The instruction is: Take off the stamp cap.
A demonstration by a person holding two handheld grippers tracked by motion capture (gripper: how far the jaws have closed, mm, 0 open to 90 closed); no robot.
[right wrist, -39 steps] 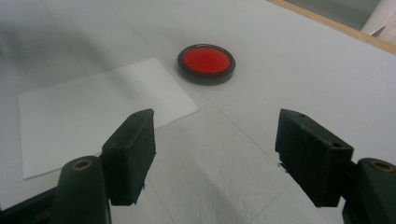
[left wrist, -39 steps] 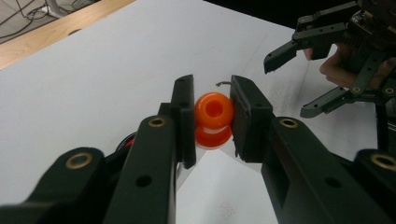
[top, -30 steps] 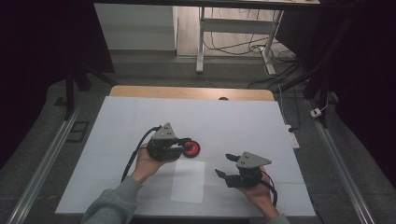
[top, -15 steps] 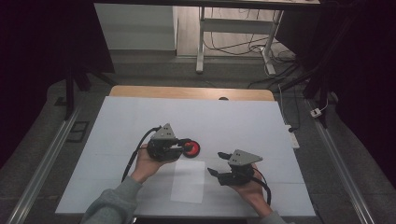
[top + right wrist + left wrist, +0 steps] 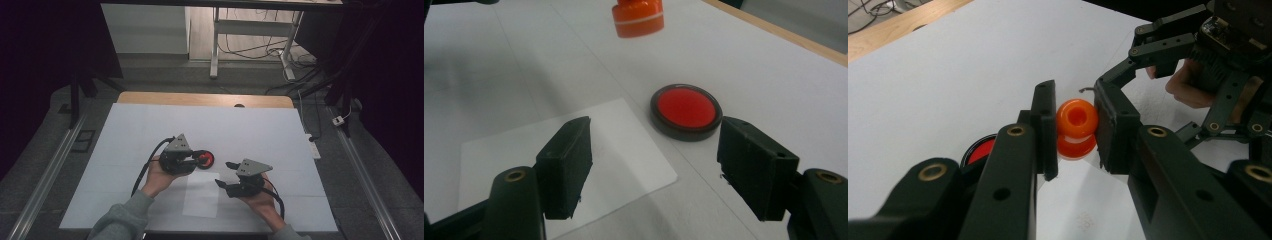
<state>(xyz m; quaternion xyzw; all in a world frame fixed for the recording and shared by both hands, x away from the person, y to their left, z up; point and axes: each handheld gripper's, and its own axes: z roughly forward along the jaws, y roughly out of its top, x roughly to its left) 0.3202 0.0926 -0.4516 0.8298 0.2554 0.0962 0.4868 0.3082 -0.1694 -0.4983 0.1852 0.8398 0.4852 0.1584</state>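
The left tongs (image 5: 1075,125) are gripping a small orange stamp (image 5: 1076,127) between their pads, holding it above the white bench (image 5: 150,130). Beside it, a round red ink pad (image 5: 686,112) (dark-rimmed) is lying on the bench next to a paper sheet (image 5: 574,150). The right tongs (image 5: 654,165) are standing wide open, holding nothing, near the pad.
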